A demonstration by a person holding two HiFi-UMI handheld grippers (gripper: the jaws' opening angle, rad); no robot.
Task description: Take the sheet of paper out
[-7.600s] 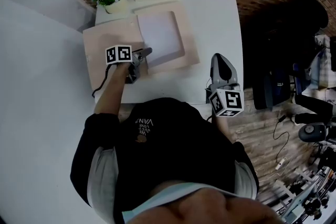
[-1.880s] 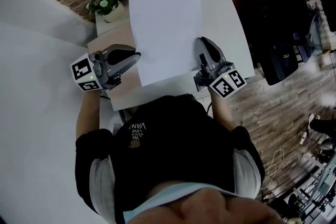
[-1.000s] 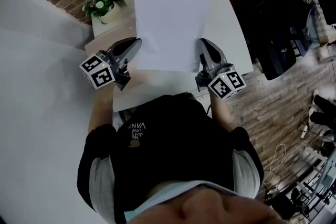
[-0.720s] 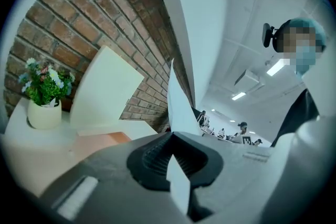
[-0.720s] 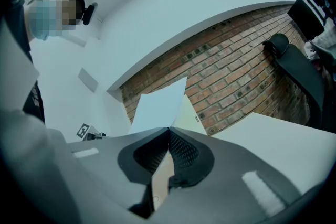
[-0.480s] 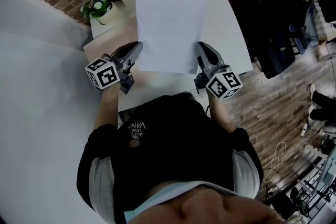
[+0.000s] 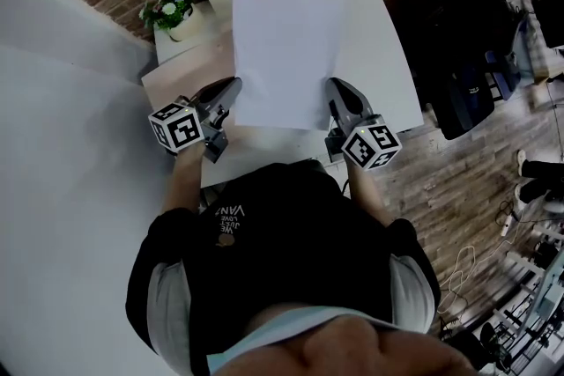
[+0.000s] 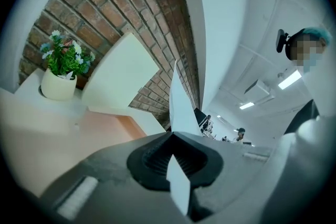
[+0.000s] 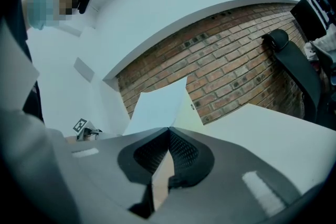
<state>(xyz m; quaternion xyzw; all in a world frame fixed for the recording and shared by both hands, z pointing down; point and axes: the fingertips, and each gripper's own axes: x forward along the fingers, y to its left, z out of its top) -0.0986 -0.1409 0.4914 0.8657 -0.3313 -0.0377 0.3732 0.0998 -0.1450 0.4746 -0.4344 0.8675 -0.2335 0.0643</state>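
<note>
I am pinching the thin, smooth white sheet of paper (image 7: 284,57) between my claws: left gripper (image 7: 234,85) and right gripper (image 7: 335,86) each clamping a near corner. Head view is showing a flat rectangle stretching ahead; left gripper view, only a curling edge.

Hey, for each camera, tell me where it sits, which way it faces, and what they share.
Head view: on the person's head, facing steeply down at the table; shows torso, forearms, left gripper, right gripper.
Left gripper view: on the left gripper, facing along its shut jaws toward potted plant and brick wall.
Right gripper view: on the right gripper, facing along its shut jaws toward the brick wall.
Shared: all three show the sheet of paper both grippers pinch.
</note>
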